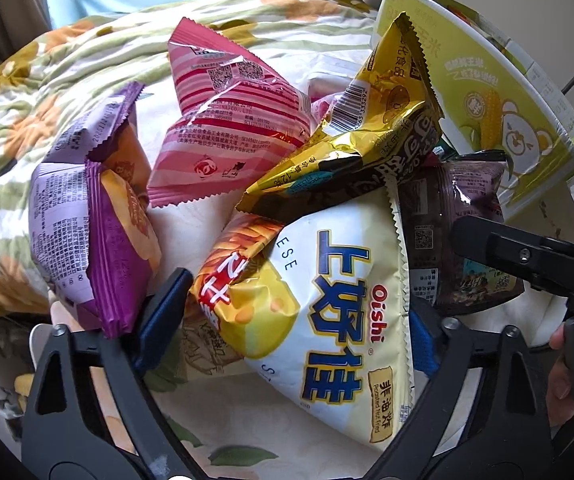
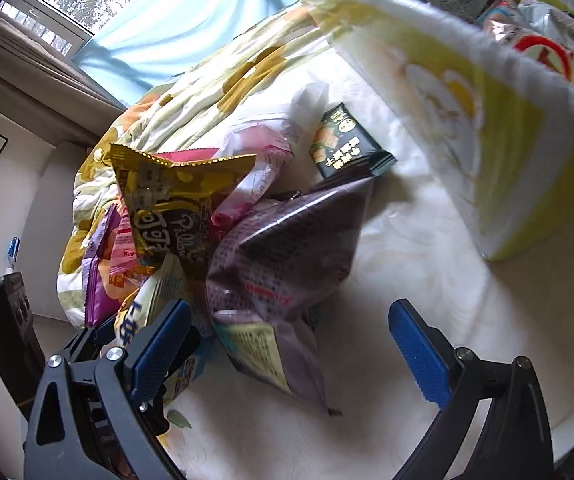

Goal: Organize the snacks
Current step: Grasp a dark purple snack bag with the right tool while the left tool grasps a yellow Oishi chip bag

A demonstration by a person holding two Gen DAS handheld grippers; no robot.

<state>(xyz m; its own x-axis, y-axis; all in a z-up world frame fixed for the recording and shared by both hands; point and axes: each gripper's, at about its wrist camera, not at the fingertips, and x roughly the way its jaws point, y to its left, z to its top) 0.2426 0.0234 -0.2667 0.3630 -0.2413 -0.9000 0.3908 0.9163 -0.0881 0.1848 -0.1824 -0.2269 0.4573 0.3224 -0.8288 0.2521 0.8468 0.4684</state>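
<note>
**Both grippers low over the snack heap on the bed**

Taking the white-and-yellow Oishi bag (image 1: 327,300) as the landmark: the left gripper (image 1: 299,320) straddles it, one blue pad (image 1: 163,312) just at the bag's crumpled orange edge, the other pad mostly hidden behind its far side. The fingers stand apart, and whether the pads press on the bag cannot be told.

Just beside the Oishi bag, on its right in the left wrist view, lies a dark purple bag (image 1: 459,232). The right gripper (image 2: 299,344) hangs over that bag's lower end, jaws wide apart, with the blue pads (image 2: 419,352) clear of the foil.

To the left of the Oishi bag lie purple packets (image 1: 87,220). Leaning over its upper edge is a gold bag (image 1: 351,152), and behind that a pink striped bag (image 1: 227,120).

Farther out, past the dark purple bag, a small dark green packet (image 2: 347,144) lies flat on the white bedcover (image 2: 427,300). Beyond the gold bag stands a yellow-green cardboard box (image 1: 487,92), open at the top, with several packets already inside. A floral quilt (image 1: 67,72) is bunched up behind the heap.
</note>
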